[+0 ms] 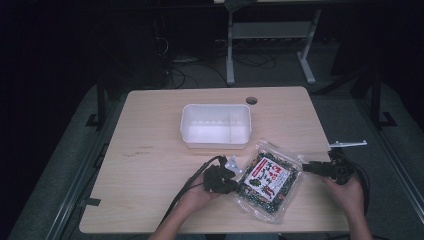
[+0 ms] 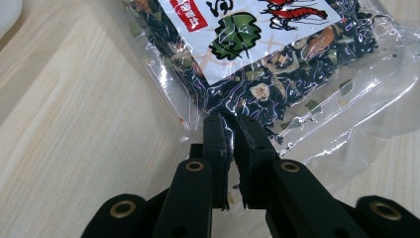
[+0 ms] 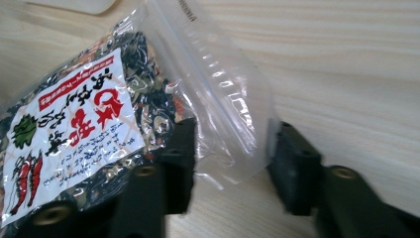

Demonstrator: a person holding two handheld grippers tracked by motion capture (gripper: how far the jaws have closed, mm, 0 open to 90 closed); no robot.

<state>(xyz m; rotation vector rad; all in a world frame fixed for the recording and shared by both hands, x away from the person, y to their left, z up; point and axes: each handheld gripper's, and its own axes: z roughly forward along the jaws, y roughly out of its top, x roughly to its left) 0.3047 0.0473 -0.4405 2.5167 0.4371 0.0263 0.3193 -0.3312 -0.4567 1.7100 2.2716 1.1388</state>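
pale wood is the top of the table (image 1: 150,200), and on it lies a clear plastic bag of dried seaweed mix (image 1: 267,182) with a white label that has red characters and red shrimps. the bag rests flat near the front edge, between the two hands, a little to the right of the middle. behind it, apart from it, stands a white plastic container (image 1: 215,125) with a divider inside.

the left gripper (image 1: 231,183) is held by the left hand (image 1: 197,195) at the left edge of the bag. in the left gripper view its jaws are almost together, and the clear edge of the bag is pinched between them.

the right gripper (image 1: 306,167) is held by the right hand (image 1: 346,192) at the right end of the bag. in the right gripper view its jaws stand wide apart, one on each side of the empty clear end of the bag, and they do not press it.
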